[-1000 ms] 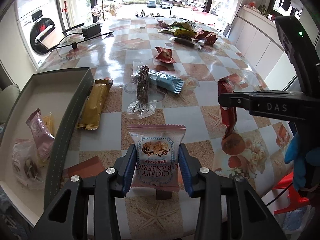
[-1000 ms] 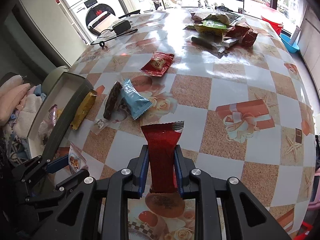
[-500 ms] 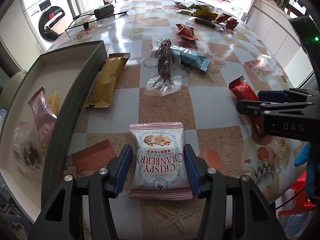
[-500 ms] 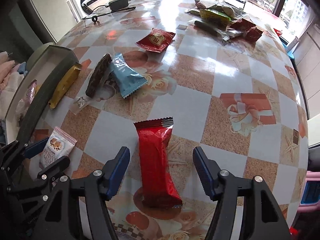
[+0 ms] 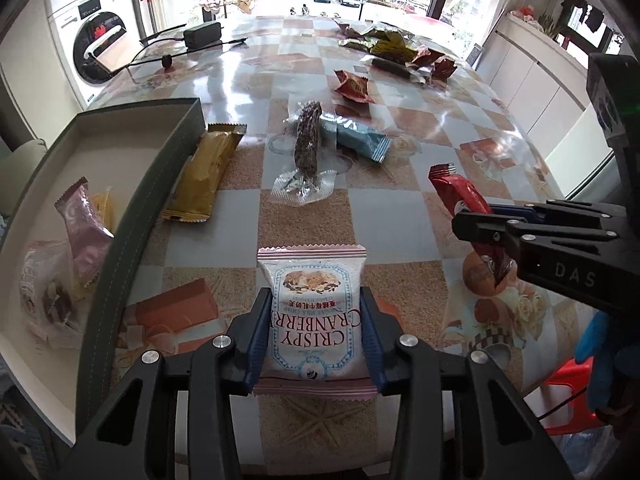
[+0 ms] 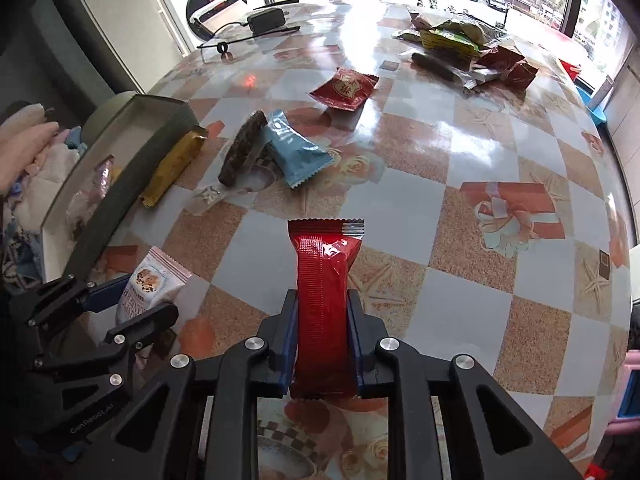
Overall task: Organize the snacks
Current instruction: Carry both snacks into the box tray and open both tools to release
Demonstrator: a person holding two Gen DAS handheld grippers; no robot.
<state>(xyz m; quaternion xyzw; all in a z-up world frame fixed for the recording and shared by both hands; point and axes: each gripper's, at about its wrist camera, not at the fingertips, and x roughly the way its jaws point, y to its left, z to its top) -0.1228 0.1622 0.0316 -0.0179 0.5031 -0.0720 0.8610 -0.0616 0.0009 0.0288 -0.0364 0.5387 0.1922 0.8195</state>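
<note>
Clamping a pink-and-white cranberry crisp packet between their blue pads, the left tongs have just been closing, and the packet sits lengthwise between the pads with its far crimped edge sticking out ahead of the tips. The right tongs have likewise just been closing and are now pinched on a long red snack bar, gripped by its near half while the far end juts forward over the checked counter. In the left view the red bar shows between the right tongs' tips, off to the right of the cranberry packet. To the left stands a shallow grey box at the counter's edge, holding a pink packet and a pale one beside it. A yellow bar lies just beside the box's outer wall. Further out, a dark bar in clear wrap lies touching a blue packet, then a red sachet. A heap of mixed wrappers lies at the far side, well apart from a black adapter with its cable.
</note>
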